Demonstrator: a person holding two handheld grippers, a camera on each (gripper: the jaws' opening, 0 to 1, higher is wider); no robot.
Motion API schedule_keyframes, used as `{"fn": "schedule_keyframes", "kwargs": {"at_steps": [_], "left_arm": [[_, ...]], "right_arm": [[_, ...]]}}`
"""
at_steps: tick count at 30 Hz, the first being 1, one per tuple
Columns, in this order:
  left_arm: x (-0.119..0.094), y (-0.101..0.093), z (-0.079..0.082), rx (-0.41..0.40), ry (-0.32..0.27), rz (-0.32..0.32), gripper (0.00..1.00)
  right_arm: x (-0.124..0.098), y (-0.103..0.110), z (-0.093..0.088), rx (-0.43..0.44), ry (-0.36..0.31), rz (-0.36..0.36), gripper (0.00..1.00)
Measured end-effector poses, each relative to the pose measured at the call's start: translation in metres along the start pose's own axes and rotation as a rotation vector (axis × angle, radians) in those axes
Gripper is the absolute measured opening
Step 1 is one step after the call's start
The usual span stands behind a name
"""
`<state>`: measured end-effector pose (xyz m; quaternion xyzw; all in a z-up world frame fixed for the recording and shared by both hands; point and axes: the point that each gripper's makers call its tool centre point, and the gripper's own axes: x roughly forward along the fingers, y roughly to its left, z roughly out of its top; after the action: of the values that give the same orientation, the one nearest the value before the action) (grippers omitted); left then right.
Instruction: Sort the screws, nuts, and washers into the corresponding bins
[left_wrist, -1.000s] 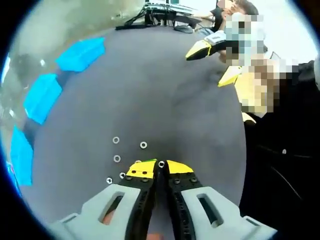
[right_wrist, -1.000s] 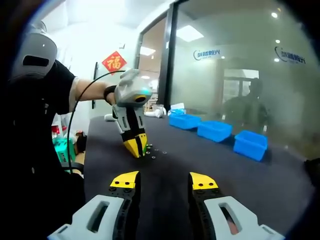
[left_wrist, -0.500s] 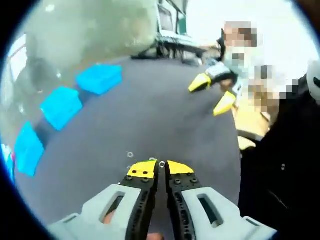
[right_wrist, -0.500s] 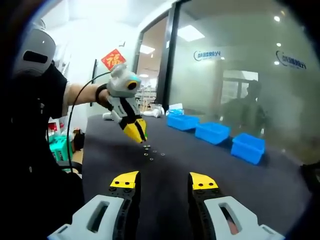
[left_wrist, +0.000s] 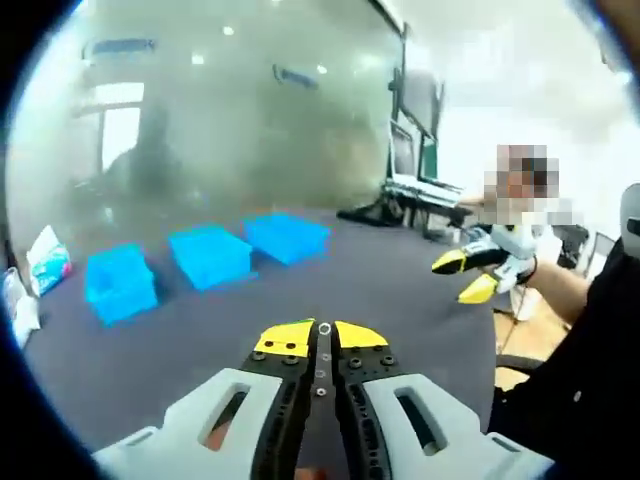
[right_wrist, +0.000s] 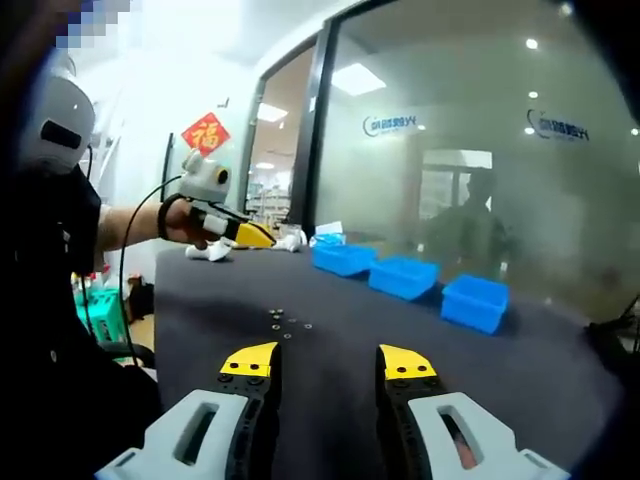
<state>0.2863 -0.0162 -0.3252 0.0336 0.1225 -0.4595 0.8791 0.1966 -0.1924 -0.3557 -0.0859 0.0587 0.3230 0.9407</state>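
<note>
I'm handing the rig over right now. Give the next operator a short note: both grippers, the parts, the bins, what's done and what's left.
Left gripper: shut on a washer, raised over the table, facing the three blue bins.
Right gripper: open, holding nothing, low over the table.
Loose parts: a small cluster on the table ahead of the right gripper.
Done: one washer picked up.
Left: drop it in its bin, then sort the cluster. Bin contents can't be seen.

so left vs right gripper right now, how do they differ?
Left gripper has its jaws shut, pinching a small washer at the tips; right gripper has its jaws apart and holds nothing. Left is raised and aims toward the blue bins; right hangs low over the table. Both have yellow tips.
</note>
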Motion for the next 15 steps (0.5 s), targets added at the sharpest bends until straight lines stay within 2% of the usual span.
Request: {"fn": "schedule_keyframes", "kwargs": {"at_steps": [4, 6, 12, 13, 15], "left_arm": [[-0.002, 0.011, 0.001, -0.017, -0.026, 0.022, 0.05], [-0.001, 0.023, 0.003, -0.018, -0.040, 0.053, 0.05], [0.005, 0.063, 0.008, -0.050, -0.059, 0.115, 0.05], [0.006, 0.073, 0.009, -0.061, -0.061, 0.140, 0.05], [0.008, 0.096, 0.013, -0.031, -0.063, 0.202, 0.05]], "right_arm": [[-0.001, 0.000, 0.001, -0.007, 0.001, -0.010, 0.34], [-0.002, -0.001, 0.003, -0.006, -0.003, -0.018, 0.34], [-0.002, -0.002, 0.003, 0.003, -0.012, -0.026, 0.34], [-0.001, -0.001, 0.002, 0.002, -0.009, -0.024, 0.34], [-0.001, 0.000, 0.000, 0.002, -0.006, -0.022, 0.34]]}}
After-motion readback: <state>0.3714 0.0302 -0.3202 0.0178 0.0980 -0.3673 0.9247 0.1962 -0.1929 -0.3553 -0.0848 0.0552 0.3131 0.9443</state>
